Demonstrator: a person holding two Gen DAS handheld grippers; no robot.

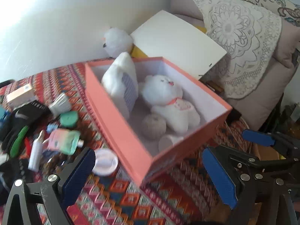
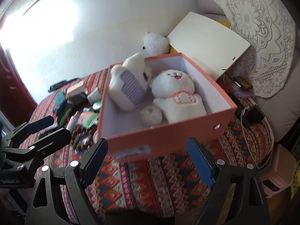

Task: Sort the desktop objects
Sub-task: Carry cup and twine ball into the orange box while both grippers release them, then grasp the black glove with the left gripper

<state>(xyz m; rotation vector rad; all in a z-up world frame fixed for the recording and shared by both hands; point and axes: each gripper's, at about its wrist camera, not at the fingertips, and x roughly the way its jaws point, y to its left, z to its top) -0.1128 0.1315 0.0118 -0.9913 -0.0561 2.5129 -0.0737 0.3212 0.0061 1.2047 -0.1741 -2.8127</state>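
Coral box (image 2: 165, 138) rim unobstructed, both hand-held grippers (image 1: 148, 170) (image 2: 148, 161) wide open, empty, patterned cloth (image 2: 142, 183) between.

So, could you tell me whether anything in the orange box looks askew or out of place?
Yes: the white plush with the striped patch stands tilted against the orange box's far-left wall, poking above the rim, while the white bear and the yarn ball lie inside.

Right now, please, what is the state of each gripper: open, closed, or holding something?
Left gripper: open, holding nothing.
Right gripper: open, holding nothing; the pink box is just beyond its fingers.
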